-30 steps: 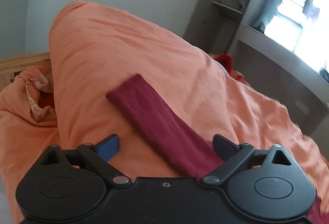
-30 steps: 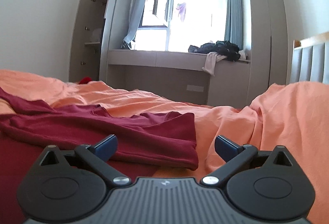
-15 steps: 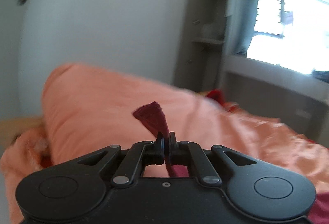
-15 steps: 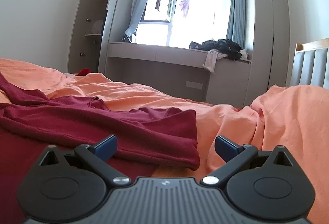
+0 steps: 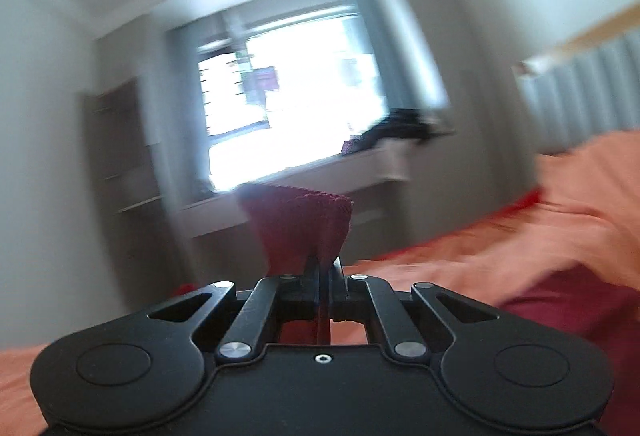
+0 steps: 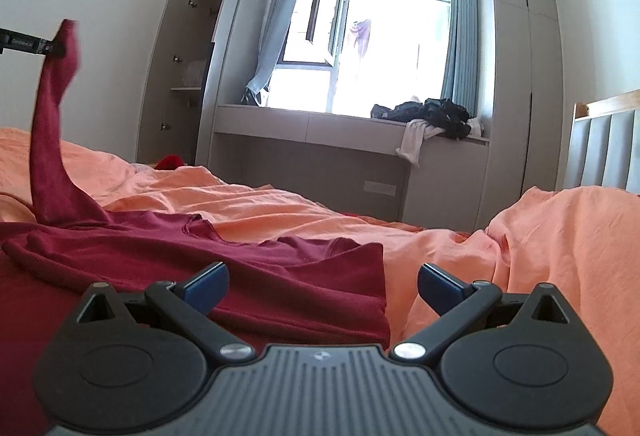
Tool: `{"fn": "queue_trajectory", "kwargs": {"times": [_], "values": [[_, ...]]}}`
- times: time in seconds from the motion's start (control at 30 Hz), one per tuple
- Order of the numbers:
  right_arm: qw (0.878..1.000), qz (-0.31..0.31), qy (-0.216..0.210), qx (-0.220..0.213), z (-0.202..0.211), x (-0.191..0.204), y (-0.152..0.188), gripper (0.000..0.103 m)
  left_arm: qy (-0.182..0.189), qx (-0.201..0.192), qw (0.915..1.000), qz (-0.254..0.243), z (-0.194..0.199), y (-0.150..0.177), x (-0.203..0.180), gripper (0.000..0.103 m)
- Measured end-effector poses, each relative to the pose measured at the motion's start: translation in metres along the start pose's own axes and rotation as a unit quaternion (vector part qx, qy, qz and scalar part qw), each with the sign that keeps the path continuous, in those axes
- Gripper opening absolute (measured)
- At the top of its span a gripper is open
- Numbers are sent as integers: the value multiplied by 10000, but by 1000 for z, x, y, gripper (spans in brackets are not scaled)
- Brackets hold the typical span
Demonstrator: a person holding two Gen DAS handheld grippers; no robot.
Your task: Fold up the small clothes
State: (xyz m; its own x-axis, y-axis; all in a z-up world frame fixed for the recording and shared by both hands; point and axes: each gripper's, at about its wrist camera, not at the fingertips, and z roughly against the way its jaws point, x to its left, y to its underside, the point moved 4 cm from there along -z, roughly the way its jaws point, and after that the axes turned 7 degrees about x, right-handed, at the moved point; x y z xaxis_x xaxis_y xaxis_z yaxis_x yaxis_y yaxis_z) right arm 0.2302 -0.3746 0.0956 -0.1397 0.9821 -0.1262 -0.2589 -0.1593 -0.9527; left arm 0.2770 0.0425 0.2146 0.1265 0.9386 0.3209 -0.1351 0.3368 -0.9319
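The left gripper (image 5: 325, 268), open over the flat sleeve a second ago, has clamped onto the sleeve of the dark red knit garment (image 6: 256, 268) on the orange bedsheet (image 6: 560, 236) and raised it for folding inward, while the right gripper (image 6: 322, 282) hovers with jaws apart.

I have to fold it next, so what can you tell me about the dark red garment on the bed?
The dark red garment looks like a soft, thin knit top, crumpled rather than flat. Most of it lies on the orange bedcover, its near hem just ahead of the open right gripper, which does not touch it. One long sleeve rises from the bed, its ribbed cuff pinched in the shut jaws of the left gripper.
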Motion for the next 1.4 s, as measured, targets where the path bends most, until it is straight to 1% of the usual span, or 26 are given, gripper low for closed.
{"fn": "queue_trajectory", "kwargs": {"times": [0.07, 0.13, 0.23, 0.3, 0.37, 0.43, 0.53, 0.6, 0.67, 0.7, 0.73, 0.8, 0.87, 0.93, 1.0, 1.03, 1.07, 1.1, 1.2, 1.23, 1.3, 1.37, 1.4], "values": [[9999, 2, 73, -72, 3, -1, -2, 103, 453, 68, 9988, -192, 6, 3, -43, 4], [9995, 20, 308, -80, 5, -2, -4, 103, 827, 76, 9957, -420, 11, 12, -81, 4], [9988, -86, 476, -77, 6, -6, -5, 103, 1278, 108, 9888, -765, 18, 36, -134, 4], [9985, -224, 492, -70, 7, -11, -5, 103, 1474, 110, 9840, -990, 19, 53, -159, 4], [9983, -348, 470, -52, 8, -16, -4, 103, 1678, 265, 9787, -1154, 19, 72, -180, 4], [9980, -432, 452, -49, 8, -19, -4, 103, 1820, 476, 9743, -1239, 18, 89, -196, 4], [9979, -539, 342, -76, 9, -21, -4, 103, 1993, 820, 9682, -1271, 18, 115, -204, 6], [9981, -564, 246, -61, 8, -19, -4, 103, 2077, 999, 9653, -1228, 19, 125, -209, 12], [9985, -534, 103, -25, 5, -13, -3, 103, 2138, 1172, 9621, -1223, 18, 134, -211, 20], [9986, -532, -31, -3, 5, -10, -3, 103, 2096, 1201, 9624, -1247, 22, 139, -208, 21], [9982, -552, -212, 10, 4, -6, -3, 103, 2052, 1205, 9630, -1266, 27, 141, -207, 24], [9958, -627, -660, 43, 3, 0, -2, 103, 2025, 1237, 9632, -1260, 33, 143, -203, 39], [9931, -630, -988, 88, 2, 7, -2, 103, 1996, 1307, 9643, -1146, 36, 142, -196, 64], [9911, -563, -1193, 187, 1, 15, -1, 103, 1872, 1402, 9673, -978, 37, 140, -183, 73], [9895, -533, -1316, 284, 0, 22, 1, 103, 1691, 1528, 9706, -774, 37, 137, -165, 77], [9884, -530, -1380, 347, -1, 25, 2, 103, 1559, 1599, 9727, -634, 35, 136, -154, 81], [9874, -534, -1433, 408, -2, 27, 4, 103, 1379, 1683, 9750, -454, 31, 135, -141, 85], [9863, -551, -1483, 468, -3, 29, 6, 103, 1186, 1774, 9765, -291, 26, 134, -127, 87], [9838, -613, -1569, 619, -7, 33, 12, 103, 551, 2035, 9774, 173, 2, 134, -86, 88], [9834, -607, -1580, 655, -8, 34, 13, 103, 384, 2120, 9759, 356, -7, 135, -71, 89], [9832, -566, -1587, 700, -7, 37, 18, 103, -62, 2347, 9694, 713, -29, 140, -42, 91], [9834, -500, -1584, 735, -9, 41, 20, 103, -521, 2612, 9584, 1027, -54, 146, -17, 93], [9837, -463, -1572, 742, -10, 42, 22, 103, -622, 2678, 9546, 1146, -65, 147, -7, 93]]}}
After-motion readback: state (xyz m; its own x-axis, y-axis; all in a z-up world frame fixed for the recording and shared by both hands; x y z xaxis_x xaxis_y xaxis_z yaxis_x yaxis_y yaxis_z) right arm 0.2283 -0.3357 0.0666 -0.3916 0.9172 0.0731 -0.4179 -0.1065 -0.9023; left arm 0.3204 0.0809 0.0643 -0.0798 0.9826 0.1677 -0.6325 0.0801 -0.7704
